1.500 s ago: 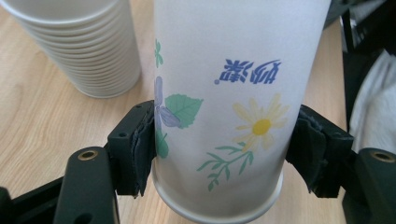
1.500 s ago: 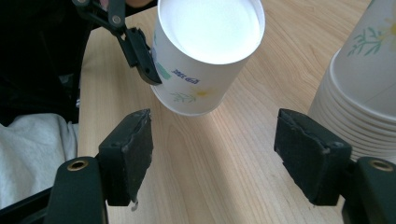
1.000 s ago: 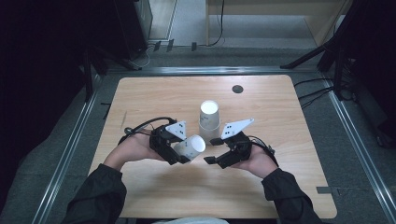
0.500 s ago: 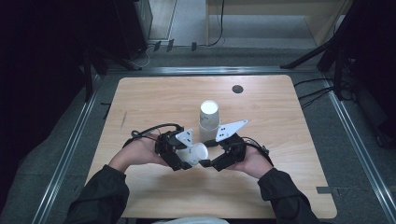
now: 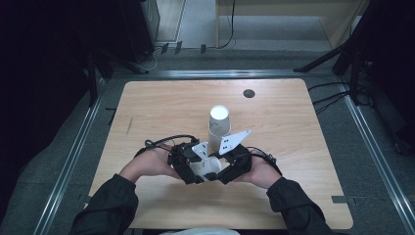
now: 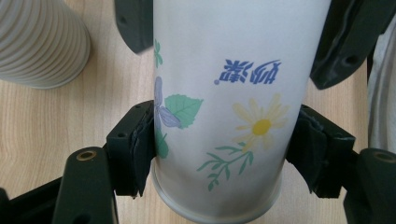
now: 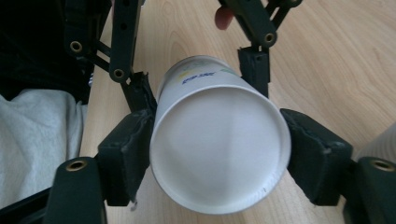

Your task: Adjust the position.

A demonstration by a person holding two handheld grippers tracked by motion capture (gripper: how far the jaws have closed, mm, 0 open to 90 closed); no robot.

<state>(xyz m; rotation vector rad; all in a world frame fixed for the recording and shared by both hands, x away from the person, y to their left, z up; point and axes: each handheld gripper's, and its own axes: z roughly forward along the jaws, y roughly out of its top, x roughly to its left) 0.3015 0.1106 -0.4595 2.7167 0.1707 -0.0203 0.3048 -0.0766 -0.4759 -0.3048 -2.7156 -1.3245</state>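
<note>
Left jaws: clamped on the paper cup [image 6: 224, 107] near its rim; left gripper [image 5: 188, 164]
Right jaws: just closing, pads touching the cup's base end; right gripper [image 5: 230, 169]
Cup stack [image 5: 219, 126]: beyond both, on the table [image 5: 293, 127]

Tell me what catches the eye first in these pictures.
A white paper cup printed with flowers lies sideways near the table's front edge, clamped from both ends: the left hand-held gripper presses on its sides, and the right hand-held gripper, whose jaws have just been closing, presses on it near the base. Just behind them stands an upside-down stack of white cups on the wooden table.
</note>
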